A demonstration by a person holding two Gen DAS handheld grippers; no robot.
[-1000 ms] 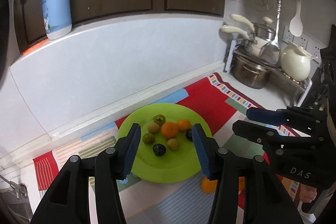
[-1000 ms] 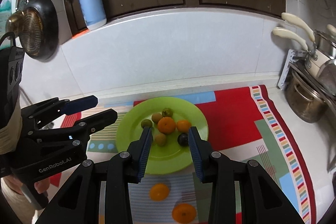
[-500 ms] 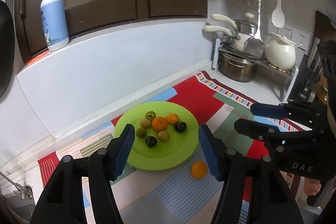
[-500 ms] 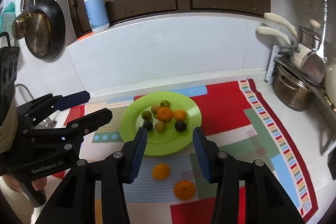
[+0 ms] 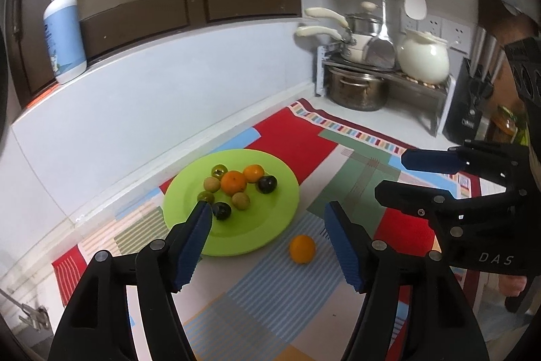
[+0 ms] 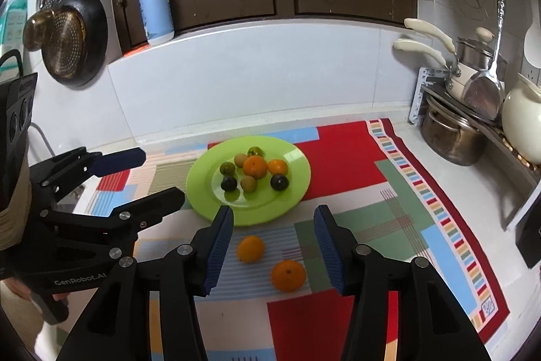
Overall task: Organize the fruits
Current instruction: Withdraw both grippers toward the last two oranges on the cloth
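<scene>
- A lime-green plate [image 6: 297, 181] sits on a patchwork-coloured mat [image 6: 399, 192] spread over the white bench [image 5: 399, 127].
- The plate holds 8 small fruits bunched together: 2 oranges, one large [image 6: 255, 167] and one smaller [image 6: 278, 167], 2 dark plums [image 6: 279, 182], and 4 greenish or tan fruits [image 6: 249, 183].
- 2 more oranges lie on the mat off the plate: one [image 6: 250, 248] just in front of its near rim, another [image 6: 288, 275] beside it, nearer the right wrist camera.
- The left gripper [image 5: 268, 235] has its blue-padded fingers [image 5: 343, 244] released and empty; its jaws have just been opening, and the loose orange shows in the gap between them, untouched.
- The right gripper [image 6: 272, 241] is likewise unclenched with nothing between the fingers; its jaws have just been opening, above both loose oranges.
- Writing: "GenRobot.AI" on the left gripper body in the right wrist view, "DAS" on the right gripper body in the left wrist view.
- A blue and white pump bottle [image 6: 156, 10] stands on the window ledge; its label print is too small to read.
- A rack [image 5: 422, 83] in the corner carries a steel pot [image 5: 358, 88] below, with saucepans and a cream ceramic pot [image 5: 424, 58] above.
</scene>
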